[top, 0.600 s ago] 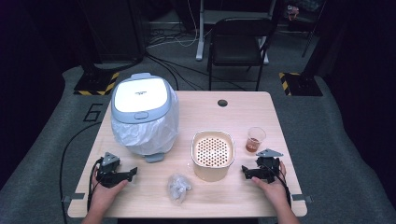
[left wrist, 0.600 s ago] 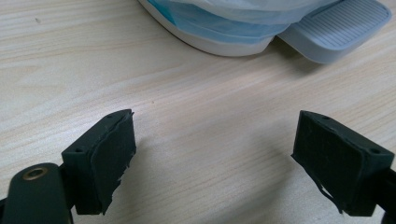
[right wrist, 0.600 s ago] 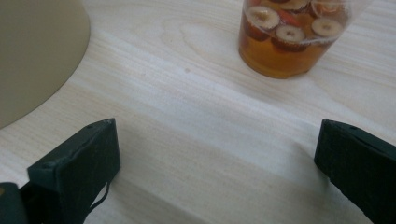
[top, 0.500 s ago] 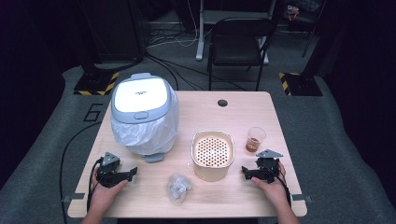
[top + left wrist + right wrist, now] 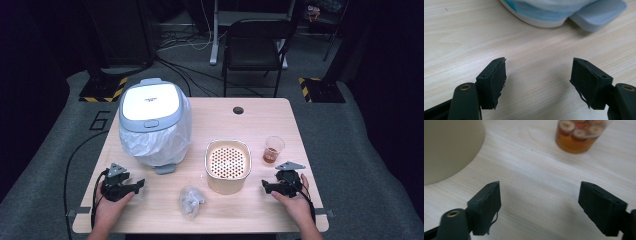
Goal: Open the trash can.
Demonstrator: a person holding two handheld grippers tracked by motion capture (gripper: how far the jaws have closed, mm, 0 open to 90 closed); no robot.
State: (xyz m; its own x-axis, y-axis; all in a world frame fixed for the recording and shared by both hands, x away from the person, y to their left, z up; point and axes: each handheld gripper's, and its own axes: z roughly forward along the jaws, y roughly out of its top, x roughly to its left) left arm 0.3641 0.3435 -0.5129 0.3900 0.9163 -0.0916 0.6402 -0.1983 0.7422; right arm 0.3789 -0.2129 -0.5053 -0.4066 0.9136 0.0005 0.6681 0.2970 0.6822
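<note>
near edge of the desk (image 5: 150,220): left gripper (image 5: 134,186) sits low on the wood at the person's left, held in the left hand (image 5: 107,207), pointing right toward the middle. its fingers (image 5: 495,82) are wide apart w/ nothing between them, just bare wood grain in the left gripper view. right gripper (image 5: 266,187) mirrors it on the right side, in the right hand (image 5: 295,205), pointing left; fingers (image 5: 487,207) also spread wide, nothing between, bare desk under them.

between the two grippers, near the front edge & slightly left of centre, a small crumpled clear plastic bag (image 5: 191,201) lies flat, well apart from both grippers.

a bit further back, right of centre: beige tub w/ perforated lid (image 5: 228,165), upright, near the right gripper but not touching. its curved wall shows at the left of the right gripper view (image 5: 449,150).

right of the tub, just beyond the right gripper: clear plastic cup (image 5: 272,149) w/ amber drink, upright; round slices float in it per the right gripper view (image 5: 576,135).

further back on the left: pale blue-grey bin w/ white lid (image 5: 152,120), wrapped in a clear liner, its foot pedal (image 5: 165,169) facing the front. bin base & pedal show at the top of the left gripper view (image 5: 596,13), near the left gripper, apart from it.

far side: small round cable hole (image 5: 238,110) in the desk, then a black chair (image 5: 252,50) on the floor beyond.
</note>
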